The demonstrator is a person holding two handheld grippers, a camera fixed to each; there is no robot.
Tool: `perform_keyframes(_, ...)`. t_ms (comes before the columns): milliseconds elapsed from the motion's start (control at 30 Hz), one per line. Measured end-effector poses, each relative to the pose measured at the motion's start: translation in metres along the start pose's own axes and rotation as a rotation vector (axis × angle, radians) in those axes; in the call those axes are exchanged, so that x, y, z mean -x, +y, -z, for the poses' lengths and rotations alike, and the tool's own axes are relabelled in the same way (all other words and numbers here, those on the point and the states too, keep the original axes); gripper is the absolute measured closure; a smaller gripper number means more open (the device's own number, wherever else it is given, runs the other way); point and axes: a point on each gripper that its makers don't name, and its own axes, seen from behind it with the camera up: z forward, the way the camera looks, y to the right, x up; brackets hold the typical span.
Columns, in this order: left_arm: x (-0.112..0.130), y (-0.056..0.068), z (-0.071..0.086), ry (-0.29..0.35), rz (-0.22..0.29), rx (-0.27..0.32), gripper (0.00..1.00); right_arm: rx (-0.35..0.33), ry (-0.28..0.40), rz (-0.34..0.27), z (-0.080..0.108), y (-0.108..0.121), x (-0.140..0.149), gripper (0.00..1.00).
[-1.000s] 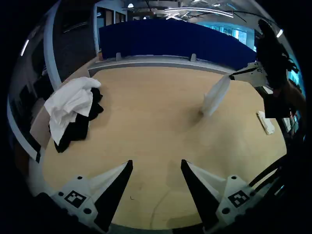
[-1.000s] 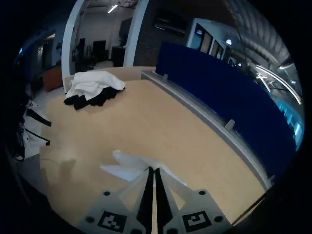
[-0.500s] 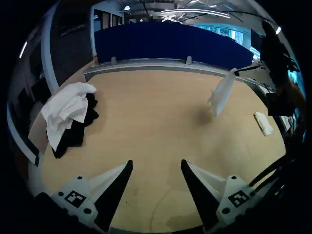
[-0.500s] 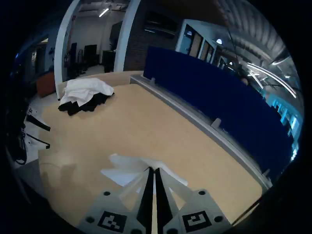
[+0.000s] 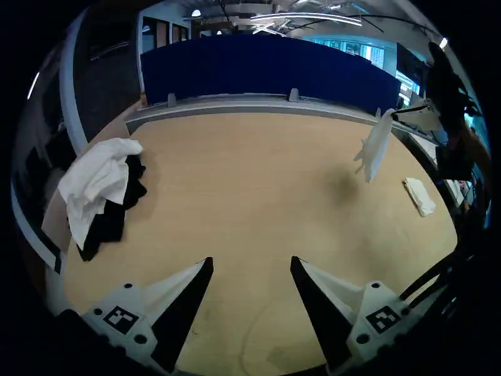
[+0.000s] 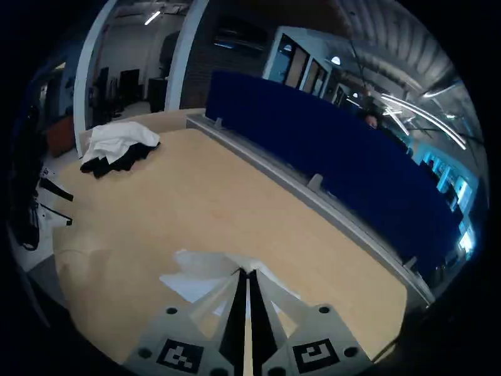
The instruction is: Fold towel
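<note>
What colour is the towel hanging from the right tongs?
Plain white towel, clearest in the left gripper view.

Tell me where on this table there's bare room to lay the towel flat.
The wide middle of the table is bare, from the pile of white and black cloths across to the folded towel and back to the blue divider. It is crowded only around those two. The right gripper holds the hanging towel near the folded one.

No legible txt, nos. or brand names anywhere. Just b/w square marker tags (image 5: 121, 319), no characters, on the left gripper (image 5: 251, 259) and right gripper (image 6: 247, 271).
</note>
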Motion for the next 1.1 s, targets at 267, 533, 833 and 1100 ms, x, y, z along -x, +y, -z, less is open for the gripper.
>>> perform_keyframes(267, -0.002, 0.009, -0.003, -0.009, -0.007, 0.004, 0.09, 0.037, -0.018, -0.041, 0.016, 0.047, 0.027, 0.97)
perform_keyframes(533, -0.005, 0.013, -0.008, -0.015, -0.011, -0.005, 0.09, 0.088, -0.044, -0.067, 0.037, 0.098, 0.061, 0.97)
perform_keyframes(833, -0.009, 0.019, -0.015, -0.025, -0.024, -0.01, 0.08, 0.155, -0.08, -0.081, 0.064, 0.153, 0.097, 0.97)
perform_keyframes(1100, -0.011, 0.028, -0.019, -0.034, -0.042, -0.008, 0.08, 0.19, -0.117, -0.097, 0.079, 0.188, 0.131, 0.97)
